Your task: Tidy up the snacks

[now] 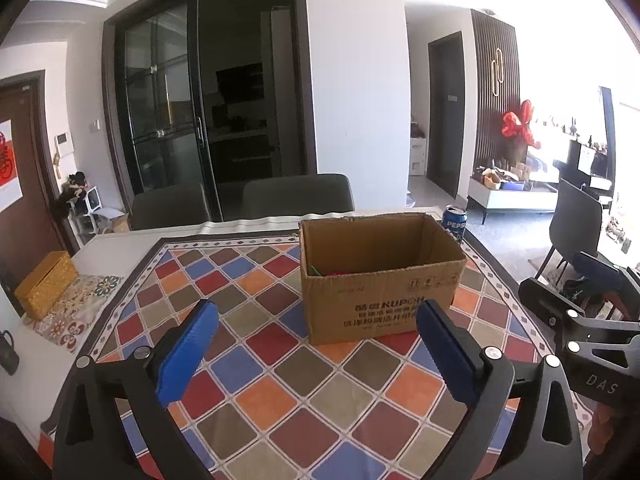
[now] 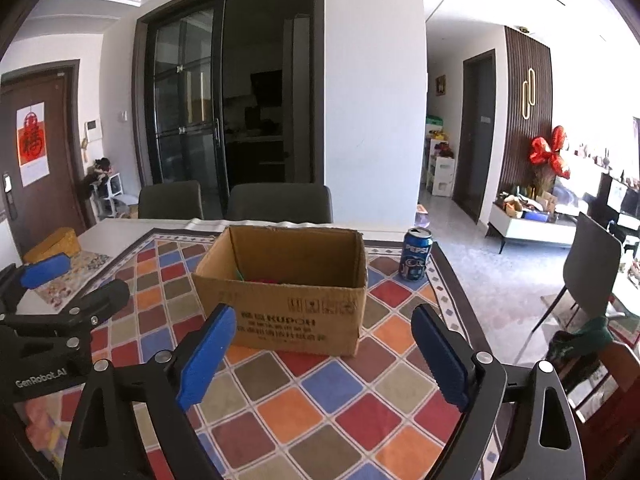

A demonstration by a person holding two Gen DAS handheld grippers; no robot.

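We hold both the left gripper (image 1: 316,350) and right gripper (image 2: 324,350) with fingers wide and empty, near the open cardboard box (image 2: 288,292). It sits mid-surface, snacks (image 2: 266,279) inside, a Pepsi can (image 2: 416,254) at its far right.

Both my tongs are spread wide with nothing between the blue pads. Left tongs (image 1: 318,348) sit low in the frame, pointing forward and level. Right tongs (image 2: 324,350) do the same, and they also show at the right edge of the left wrist view (image 1: 576,304).
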